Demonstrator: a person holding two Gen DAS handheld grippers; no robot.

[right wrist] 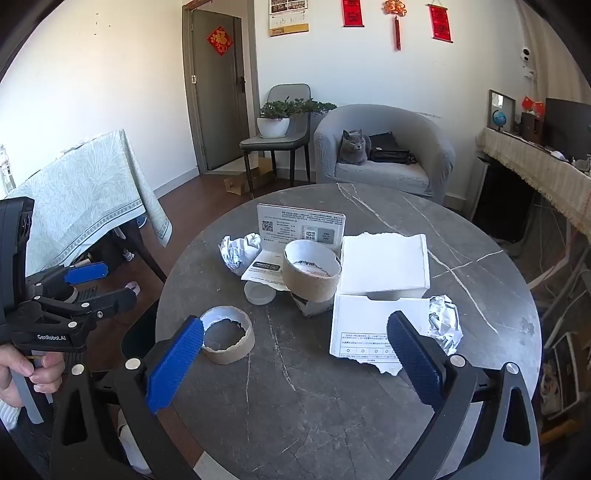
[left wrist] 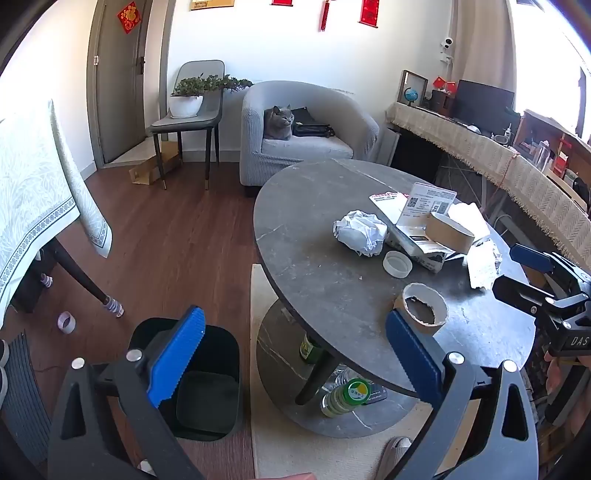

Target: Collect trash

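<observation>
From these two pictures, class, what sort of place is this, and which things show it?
Most likely a home living room: a grey armchair with a cat on it, a potted plant on a chair, and red wall decorations.

I'm in a home living room. Grey tub armchair (right wrist: 384, 147) against the wall, grey cat (right wrist: 354, 147) lying on it beside a black bag (right wrist: 391, 149). Round stone-look coffee table (right wrist: 369, 406) on wood flooring, potted plant (right wrist: 275, 118) on a side chair. Red paper hangings (right wrist: 397, 18) and a wall calendar, I think, above. Cloth-covered dining table (right wrist: 85, 195) left, lace-draped sideboard (right wrist: 535, 166) with a globe (right wrist: 499, 118) right.
</observation>
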